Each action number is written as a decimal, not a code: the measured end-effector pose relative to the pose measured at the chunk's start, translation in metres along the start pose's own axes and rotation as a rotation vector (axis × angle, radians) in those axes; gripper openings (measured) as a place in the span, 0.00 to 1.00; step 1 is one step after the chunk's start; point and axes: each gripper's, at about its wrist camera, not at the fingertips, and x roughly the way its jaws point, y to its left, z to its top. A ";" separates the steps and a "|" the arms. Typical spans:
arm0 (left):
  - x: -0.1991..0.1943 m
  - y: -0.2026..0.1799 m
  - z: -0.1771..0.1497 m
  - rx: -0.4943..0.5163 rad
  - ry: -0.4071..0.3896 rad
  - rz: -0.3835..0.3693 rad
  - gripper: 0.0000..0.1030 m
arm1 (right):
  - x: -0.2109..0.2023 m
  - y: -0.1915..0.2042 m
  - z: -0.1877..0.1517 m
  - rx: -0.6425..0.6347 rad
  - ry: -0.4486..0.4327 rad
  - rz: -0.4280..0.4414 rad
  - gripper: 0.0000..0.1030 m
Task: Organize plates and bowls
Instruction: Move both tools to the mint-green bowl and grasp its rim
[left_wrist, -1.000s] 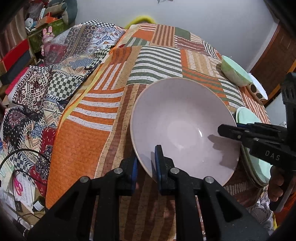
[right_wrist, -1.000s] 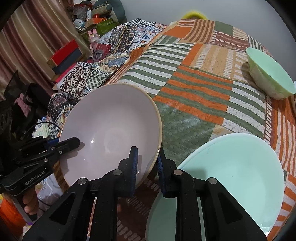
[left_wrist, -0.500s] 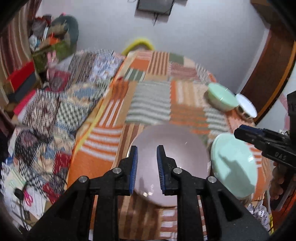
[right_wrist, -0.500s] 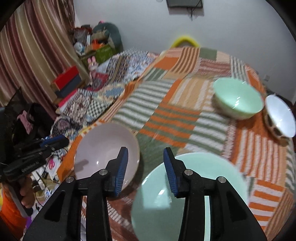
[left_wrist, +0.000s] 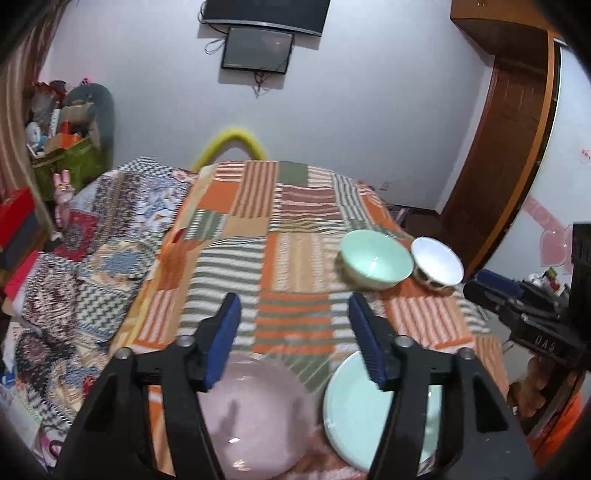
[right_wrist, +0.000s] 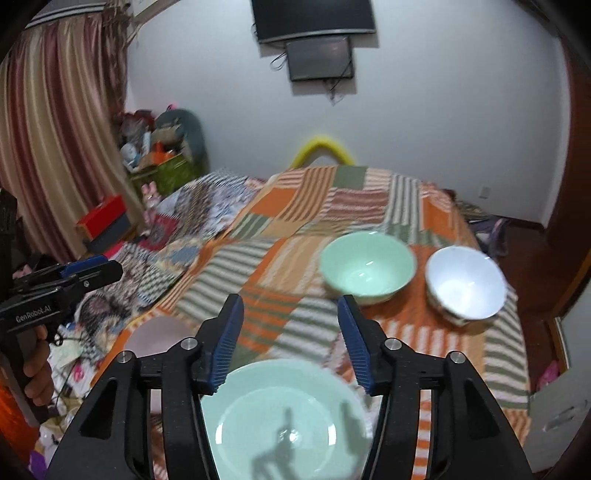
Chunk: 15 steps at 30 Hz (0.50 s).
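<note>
Both grippers now raised clear of the pink plate (left_wrist: 255, 417); left gripper (left_wrist: 293, 336) and right gripper (right_wrist: 290, 341) fingers spread wide, grasping nothing. Pink plate at 7 o'clock on the bed (left_wrist: 295, 229), touching green plate (right_wrist: 280, 417) at 5. Green bowl (right_wrist: 367, 266), white bowl (right_wrist: 463, 286) at 2. Placement judged done; 2 bowls remain.

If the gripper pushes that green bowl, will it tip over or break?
The green bowl looks glossy and hard, so probably slippery and breakable. It sits on a soft quilt, so a push might tilt it. It could knock the white bowl close beside it.
</note>
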 end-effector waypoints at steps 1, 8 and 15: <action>0.005 -0.003 0.005 -0.005 0.003 -0.011 0.63 | -0.001 -0.006 0.002 0.008 -0.006 -0.006 0.49; 0.061 -0.034 0.035 0.042 0.031 0.005 0.63 | 0.017 -0.054 0.009 0.091 0.000 -0.062 0.50; 0.129 -0.056 0.050 0.130 0.061 0.047 0.63 | 0.057 -0.093 0.009 0.154 0.054 -0.100 0.50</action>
